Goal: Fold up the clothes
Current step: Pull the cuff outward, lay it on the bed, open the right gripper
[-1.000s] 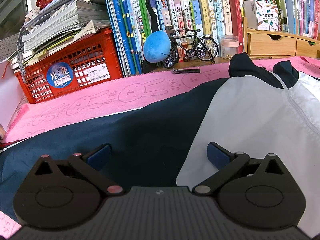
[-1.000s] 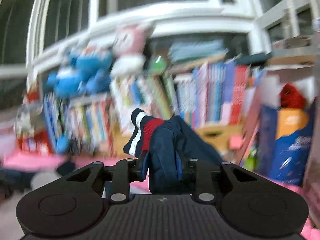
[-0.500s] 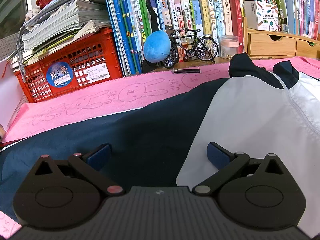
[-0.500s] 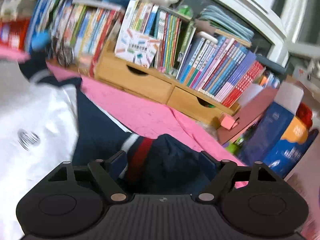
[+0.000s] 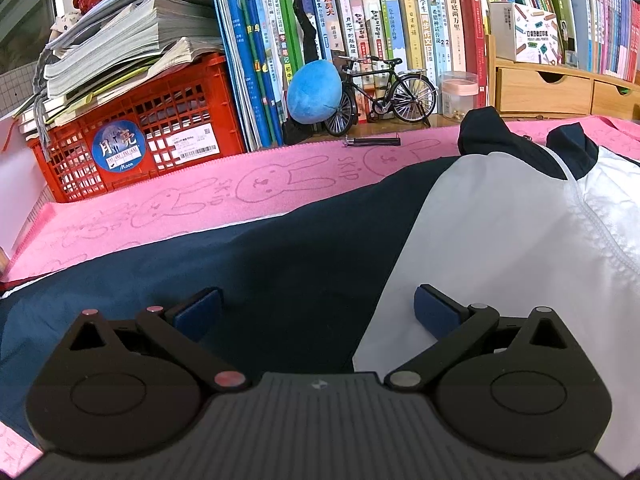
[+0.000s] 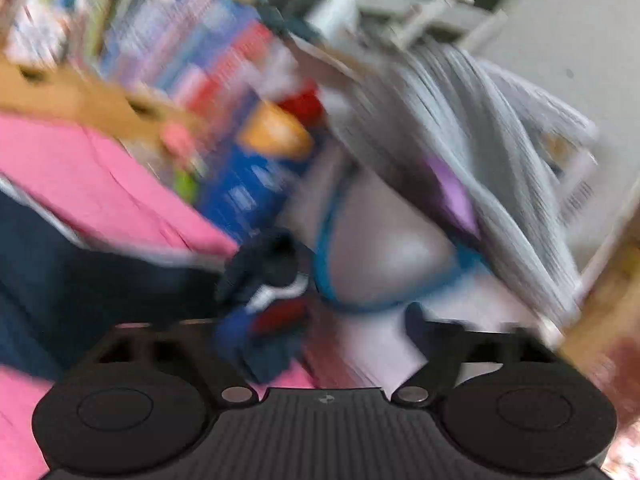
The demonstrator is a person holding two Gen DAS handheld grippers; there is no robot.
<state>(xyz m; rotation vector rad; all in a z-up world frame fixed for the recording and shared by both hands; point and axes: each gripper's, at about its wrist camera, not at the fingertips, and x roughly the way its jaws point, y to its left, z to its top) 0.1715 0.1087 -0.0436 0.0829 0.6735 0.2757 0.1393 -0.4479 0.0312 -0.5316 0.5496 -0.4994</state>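
Observation:
A navy and white jacket [image 5: 400, 240] lies spread on the pink rabbit-print cloth [image 5: 240, 184]. My left gripper [image 5: 316, 312] is open and hovers low over the jacket where the navy sleeve meets the white body. In the blurred right wrist view, my right gripper [image 6: 320, 328] is open. The navy sleeve cuff with a white and red stripe [image 6: 268, 300] lies by its left finger, and the rest of the navy sleeve [image 6: 80, 280] stretches to the left on the pink cloth [image 6: 100, 184].
A red crate [image 5: 132, 136] with stacked papers, a row of books [image 5: 360, 40], a blue plush ball [image 5: 314, 92], a toy bicycle [image 5: 384, 92] and wooden drawers [image 5: 560, 88] stand behind the cloth. On the right there are a blue box [image 6: 256, 176] and a white bag [image 6: 392, 248].
My right gripper held the sleeve cuff up, lowered it, opened and let it go, and has now swung to the right. My left gripper has not moved.

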